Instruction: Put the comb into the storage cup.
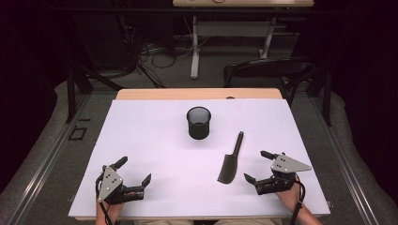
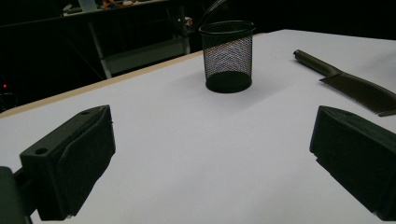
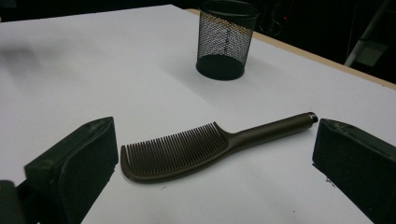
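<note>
dark comb (image 1: pixel 230 163) lies flat on the white table (image 1: pixel 155 154), just beside the right gripper (image 1: pixel 259 166) on its inner side, handle end pointing up twd the black mesh cup (image 1: pixel 199 122), which stands upright further back near the middle. comb and cup are apart, not touching.

right gripper: jaws spread wide, nothing btwn the pads – in the right gripper view the comb (image 3: pixel 205 144) sits just ahead of them, teeth facing the far side. left gripper (image 1: pixel 133 170) rests at the near left corner, also wide open and empty; its view looks at the cup (image 2: pixel 228 56) w/ the comb (image 2: pixel 348 79) off to one side.

handling, as a guess: comb looks like hard plastic – light, stiff, prob a bit slick. teeth are thin, so pinching there could flex or slip. better to grab the rounded handle or the solid spine where head meets handle. it lies low on the table, so the pads need to come down close to the surface on both sides. if it's meant for the cup, a handle grip near the end would let it tip upright; the cup is light mesh and could shift if bumped.
</note>
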Available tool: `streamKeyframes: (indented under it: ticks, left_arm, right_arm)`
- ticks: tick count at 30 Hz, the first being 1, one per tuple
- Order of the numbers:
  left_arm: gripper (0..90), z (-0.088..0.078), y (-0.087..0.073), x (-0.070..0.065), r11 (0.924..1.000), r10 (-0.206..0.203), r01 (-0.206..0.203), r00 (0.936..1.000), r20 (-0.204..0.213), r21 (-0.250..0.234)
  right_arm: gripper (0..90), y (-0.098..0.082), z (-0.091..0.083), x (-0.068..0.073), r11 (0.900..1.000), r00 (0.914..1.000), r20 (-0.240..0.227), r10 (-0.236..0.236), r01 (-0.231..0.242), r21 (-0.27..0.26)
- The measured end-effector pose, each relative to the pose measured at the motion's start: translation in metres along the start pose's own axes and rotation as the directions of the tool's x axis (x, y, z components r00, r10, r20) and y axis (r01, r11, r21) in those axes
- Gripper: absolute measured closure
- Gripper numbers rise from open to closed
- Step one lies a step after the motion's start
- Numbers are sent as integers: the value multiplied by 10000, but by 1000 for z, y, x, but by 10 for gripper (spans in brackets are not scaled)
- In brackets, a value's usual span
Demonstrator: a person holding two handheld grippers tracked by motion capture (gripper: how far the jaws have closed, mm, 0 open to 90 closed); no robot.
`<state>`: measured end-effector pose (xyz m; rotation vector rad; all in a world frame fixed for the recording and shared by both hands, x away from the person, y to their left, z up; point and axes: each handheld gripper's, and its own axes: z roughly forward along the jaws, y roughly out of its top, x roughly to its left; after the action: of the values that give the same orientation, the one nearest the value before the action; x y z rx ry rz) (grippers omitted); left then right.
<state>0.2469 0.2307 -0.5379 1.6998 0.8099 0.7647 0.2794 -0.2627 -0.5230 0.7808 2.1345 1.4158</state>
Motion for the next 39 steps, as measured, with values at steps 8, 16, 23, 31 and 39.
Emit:
streamKeyframes:
  ticks: [8,16,23,31,39]
  left_arm:
    - [2,2,0,-1,10000,65,-64,9998,164,-41]
    - [2,4,1,-2,9998,204,-204,9995,244,19]
    - [0,4,0,-1,9998,198,-198,9996,215,-10]
    - [0,6,1,-1,9998,207,-208,9995,224,11]
    - [0,6,0,0,9998,202,-202,9996,197,17]
  right_arm:
    - [0,4,12,-8,9991,10000,49,54,-56,418]
    - [0,7,17,-17,9978,9995,134,296,-304,596]
    - [0,13,23,-22,9972,9997,59,228,-232,711]
    - [0,19,32,-30,9965,9999,71,150,-155,825]
    - [0,23,38,-37,9961,9999,83,137,-144,871]
